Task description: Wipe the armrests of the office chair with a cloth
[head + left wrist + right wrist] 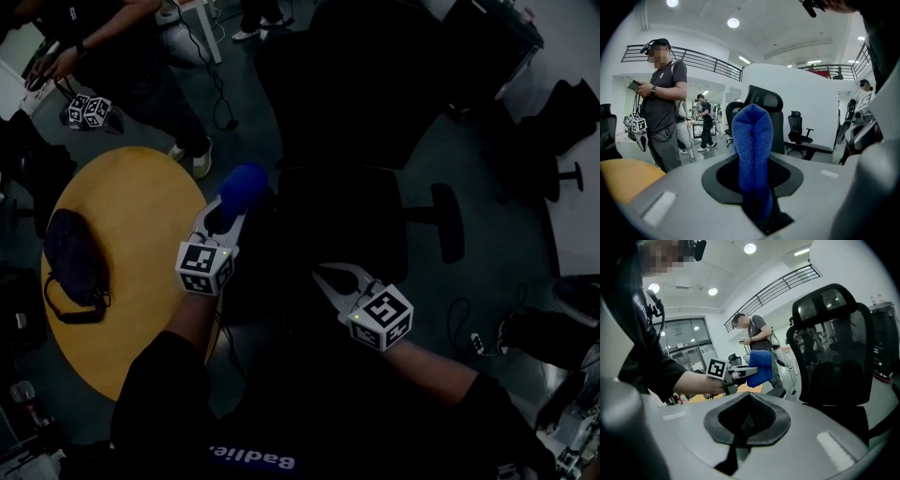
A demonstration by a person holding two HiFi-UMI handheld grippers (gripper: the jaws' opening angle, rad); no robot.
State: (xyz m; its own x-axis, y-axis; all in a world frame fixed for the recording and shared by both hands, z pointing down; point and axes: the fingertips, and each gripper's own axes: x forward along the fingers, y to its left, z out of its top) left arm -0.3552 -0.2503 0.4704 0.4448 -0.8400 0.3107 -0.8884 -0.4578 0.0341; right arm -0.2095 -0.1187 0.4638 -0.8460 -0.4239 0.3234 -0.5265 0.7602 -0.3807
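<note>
Gripping the blue cloth [242, 185] tight btwn its jaws, the left gripper [228, 214] sits at centre of the head view. Cloth is bunched & sticks out past the tips, at the left edge of the office chair [342, 220] seat, just beside a round yellow table [131, 234]. Right gripper [328, 278], lower centre, has jaws together w/ nothing in them. Black bag [73, 258] lies on the table at left.
</note>
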